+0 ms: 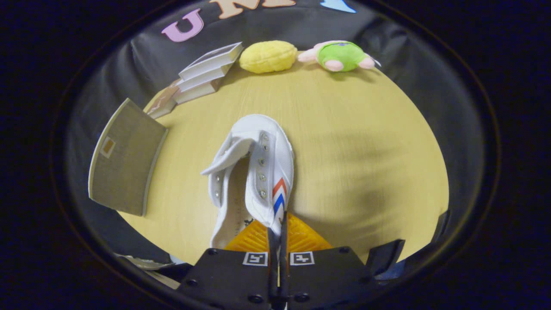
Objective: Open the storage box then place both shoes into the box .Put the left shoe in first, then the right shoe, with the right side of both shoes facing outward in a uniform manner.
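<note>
I see the gripper (278, 232) with its two fingers drawn nearly together, pinching the right-hand collar wall of a white canvas shoe (252, 172) just below its red and blue chevron stripes. The shoe points away from me, toe toward the far side of the desk (366, 142), tongue flopped over to the left, insole exposed. I cannot tell whether its sole is resting on the desk or lifted off it.

Around the shoe: at the far-left edge of the desk lies a stepped stack of books (202, 77), spines fanned. Just beside it, to the right, is a yellow plush toy (267, 56), and beyond that, further right, a green and pink plush toy (340, 56). All three sit along the far rim, well apart from the shoe. Nothing stands between the shoe's toe and those items.

To the left of the shoe is a grey fabric-covered panel (125, 159) bearing a small label patch, tilted and overhanging the desk's left edge; it appears to be a side or lid of the storage box, though I cannot see any interior or contents.

The right half of the desk is bare wood, shadowed in part, giving open room on that side. The desk's curved edge meets the dark cloth wall all around.
</note>
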`<control>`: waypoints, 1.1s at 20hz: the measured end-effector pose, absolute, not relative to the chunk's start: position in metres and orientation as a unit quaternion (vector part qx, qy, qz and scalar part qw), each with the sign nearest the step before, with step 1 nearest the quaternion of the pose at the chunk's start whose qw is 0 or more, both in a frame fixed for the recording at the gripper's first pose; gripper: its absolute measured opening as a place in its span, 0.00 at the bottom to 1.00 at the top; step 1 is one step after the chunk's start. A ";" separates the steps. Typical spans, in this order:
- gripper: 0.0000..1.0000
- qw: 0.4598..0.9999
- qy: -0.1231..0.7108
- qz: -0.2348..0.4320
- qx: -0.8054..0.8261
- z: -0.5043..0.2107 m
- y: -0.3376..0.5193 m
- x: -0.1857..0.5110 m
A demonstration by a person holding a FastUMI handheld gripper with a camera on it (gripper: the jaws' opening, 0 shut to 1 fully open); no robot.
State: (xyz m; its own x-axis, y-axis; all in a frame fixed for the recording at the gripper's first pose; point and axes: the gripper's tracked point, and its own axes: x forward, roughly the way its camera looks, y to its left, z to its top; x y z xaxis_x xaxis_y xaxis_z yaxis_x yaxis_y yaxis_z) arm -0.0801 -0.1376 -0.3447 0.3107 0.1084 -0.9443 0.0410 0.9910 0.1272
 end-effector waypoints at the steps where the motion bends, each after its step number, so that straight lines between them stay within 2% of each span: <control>1: 0.16 0.810 0.581 0.015 0.071 -0.345 -0.139 -0.078; 4: 0.04 0.814 0.575 0.008 0.081 -0.339 -0.141 -0.077; 11: 0.03 0.807 0.554 -0.004 0.205 -0.306 -0.122 -0.057; 18: 0.03 0.796 0.564 -0.021 0.216 -0.310 -0.108 -0.067; 22: 0.03 0.775 0.554 -0.013 0.304 -0.302 -0.089 -0.062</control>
